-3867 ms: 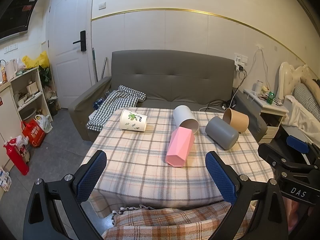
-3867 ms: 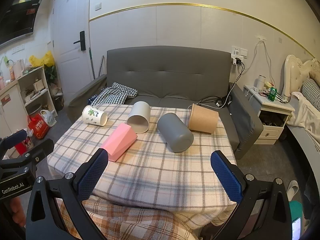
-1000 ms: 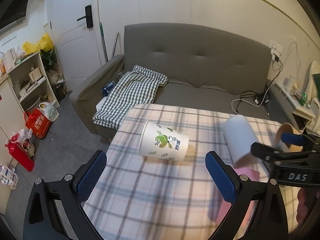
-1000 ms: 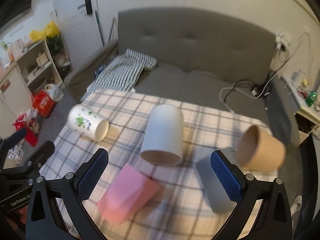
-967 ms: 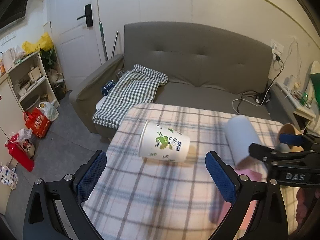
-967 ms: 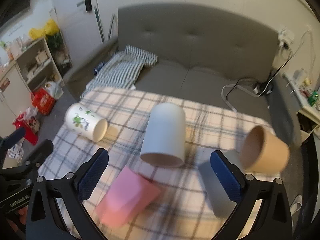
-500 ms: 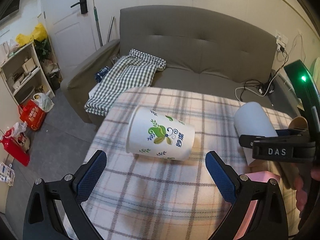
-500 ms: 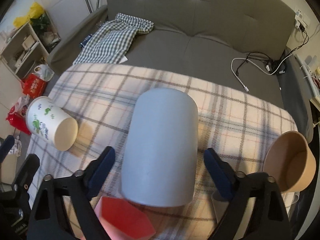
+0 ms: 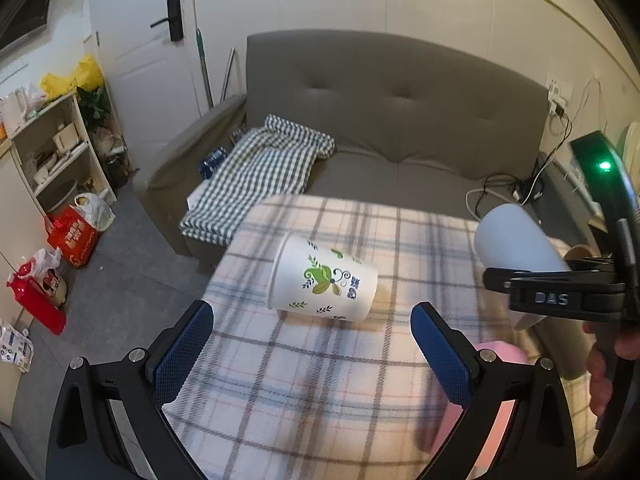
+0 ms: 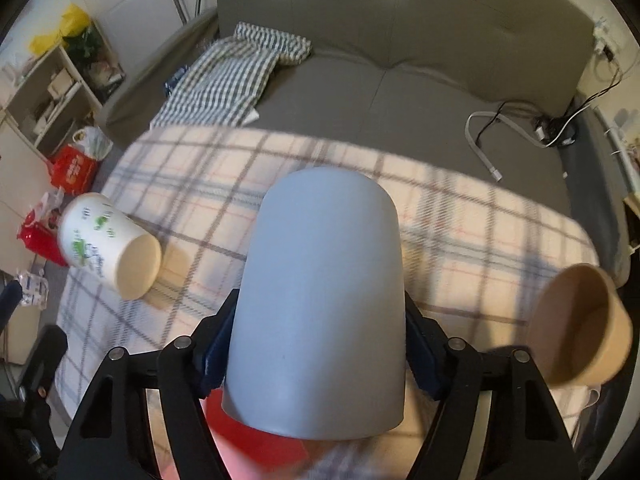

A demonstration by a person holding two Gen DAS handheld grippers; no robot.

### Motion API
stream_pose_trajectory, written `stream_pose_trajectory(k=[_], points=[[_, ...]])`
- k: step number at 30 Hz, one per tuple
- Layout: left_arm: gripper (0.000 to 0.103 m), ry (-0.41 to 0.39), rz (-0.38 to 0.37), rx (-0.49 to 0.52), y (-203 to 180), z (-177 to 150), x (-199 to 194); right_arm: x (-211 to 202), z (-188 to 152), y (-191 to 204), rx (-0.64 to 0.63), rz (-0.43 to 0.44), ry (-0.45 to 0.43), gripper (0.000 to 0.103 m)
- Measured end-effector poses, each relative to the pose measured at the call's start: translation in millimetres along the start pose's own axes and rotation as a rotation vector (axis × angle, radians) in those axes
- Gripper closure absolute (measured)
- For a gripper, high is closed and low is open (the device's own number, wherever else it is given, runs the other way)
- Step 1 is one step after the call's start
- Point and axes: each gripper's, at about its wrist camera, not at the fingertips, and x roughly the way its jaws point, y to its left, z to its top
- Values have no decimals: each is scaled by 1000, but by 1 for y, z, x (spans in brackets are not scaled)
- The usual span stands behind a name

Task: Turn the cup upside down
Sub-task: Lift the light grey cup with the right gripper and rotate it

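Note:
A pale blue-grey cup (image 10: 320,300) lies on its side on the plaid tablecloth (image 10: 192,184), its closed end pointing away from me. My right gripper (image 10: 314,344) has both pads pressed on its sides. The same cup shows at the right of the left wrist view (image 9: 516,240). A white paper cup with green leaf print (image 9: 324,280) lies on its side in front of my open, empty left gripper (image 9: 312,352); it also shows in the right wrist view (image 10: 108,246).
A brown paper cup (image 10: 580,324) lies on its side at the table's right edge. A pink cup (image 9: 500,396) lies near the front. A grey sofa (image 9: 400,120) with a checked cloth (image 9: 260,176) stands behind the table. Shelves (image 9: 52,148) and red bags (image 9: 68,236) are at left.
My right gripper has moved forward and closed its pads on the pale blue-grey cup. My left gripper has come closer to the white printed cup and stays open.

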Motion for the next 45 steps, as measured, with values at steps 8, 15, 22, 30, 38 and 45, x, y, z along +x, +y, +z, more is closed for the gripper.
stream_pose_trajectory(k=[8,15,22,30,38,45], points=[[1,-45,-23,-4,-8,-12,-51,-89,-33,-1,-7,-9,-113,30],[1,-39,-46,7,-12,-47,-83,-123,-106,-1,31,-13,-124,30],[1,-3,-57,18,-14,-85,-96,-98,-166,5,64,-19,-80,30],[1,45,-51,28,-16,-108,-92,-68,-200,-1,88,-44,-34,30],[1,59,-48,42,-20,-112,-88,-56,-203,-5,94,-43,0,30],[1,76,-41,43,-23,-111,-87,-69,-204,-14,146,-1,-26,12]])
